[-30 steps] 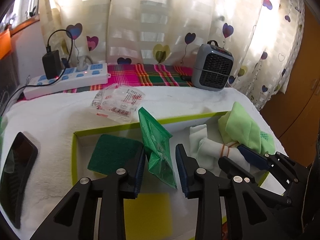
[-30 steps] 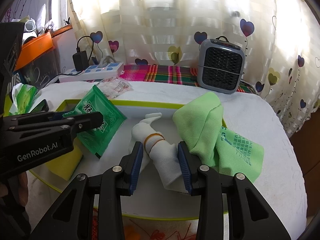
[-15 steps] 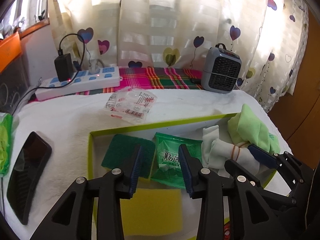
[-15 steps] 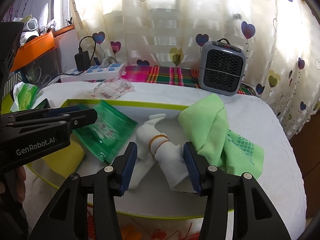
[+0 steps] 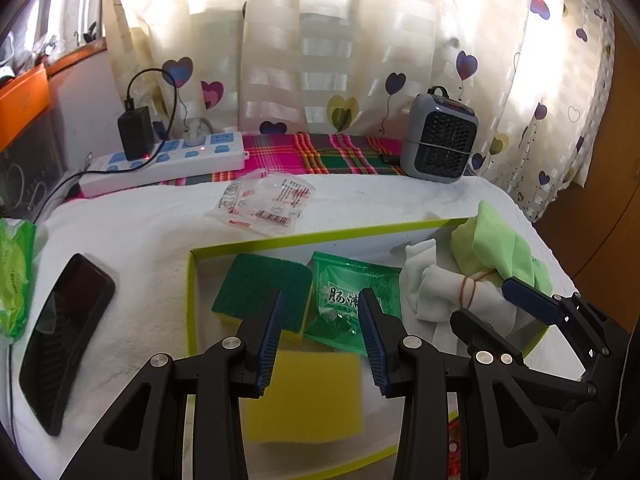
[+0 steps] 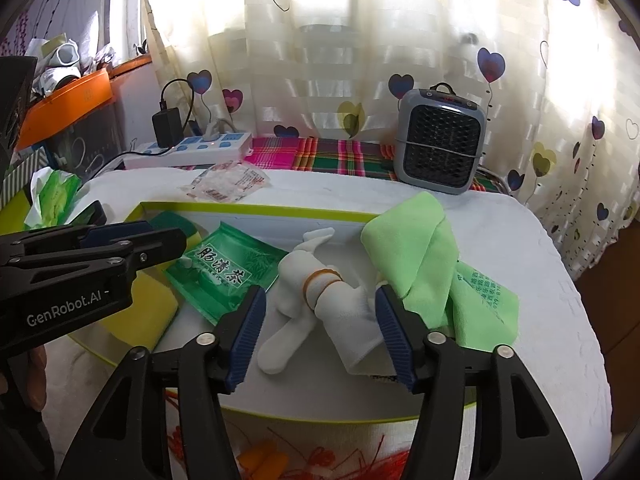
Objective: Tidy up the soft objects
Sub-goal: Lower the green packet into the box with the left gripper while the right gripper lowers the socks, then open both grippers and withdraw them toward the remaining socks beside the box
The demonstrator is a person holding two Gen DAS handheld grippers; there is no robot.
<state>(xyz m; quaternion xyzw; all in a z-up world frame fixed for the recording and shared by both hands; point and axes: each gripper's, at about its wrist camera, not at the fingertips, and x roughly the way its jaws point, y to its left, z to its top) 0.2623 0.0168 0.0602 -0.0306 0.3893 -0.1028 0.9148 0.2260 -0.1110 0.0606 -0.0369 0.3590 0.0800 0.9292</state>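
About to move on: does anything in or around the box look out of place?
Yes. The green cloth drapes over the box rim, half in and half out on the white towel. The other items lie inside.

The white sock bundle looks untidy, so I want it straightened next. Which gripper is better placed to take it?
Right. The right gripper is open with the white sock bundle between its fingers. The left gripper is open over the green packet, beside the bundle.
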